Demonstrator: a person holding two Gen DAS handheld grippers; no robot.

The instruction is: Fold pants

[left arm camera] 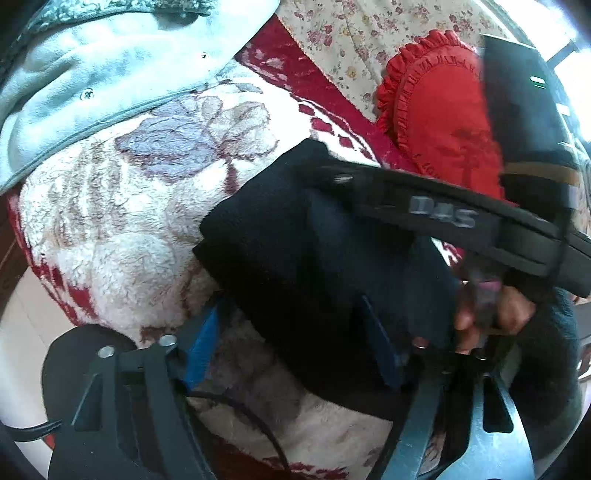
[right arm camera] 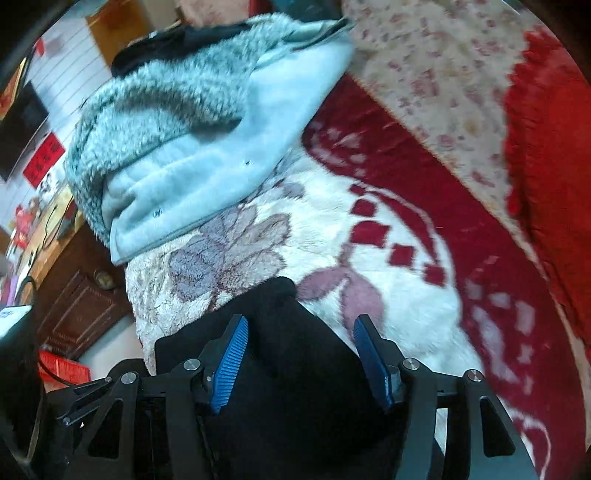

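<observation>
The black pants (left arm camera: 295,258) lie folded in a thick bundle on a white and red floral blanket (left arm camera: 129,221). In the left wrist view my left gripper (left arm camera: 291,343) hangs over the bundle's near end, open wide. One blue pad is at the fabric's edge and the other is over the cloth. The right tool's black housing (left arm camera: 461,218) crosses above the pants, with a hand (left arm camera: 495,314) under it. In the right wrist view my right gripper (right arm camera: 301,354) straddles the pants (right arm camera: 288,332). It is open, and blanket shows beside its right pad.
A light blue fleece garment with grey fur (right arm camera: 207,155) lies on the blanket beyond the pants. A red frilled cushion (left arm camera: 443,103) and a floral sheet (left arm camera: 351,33) are further back. A wooden cabinet (right arm camera: 81,302) stands past the bed's edge at the left.
</observation>
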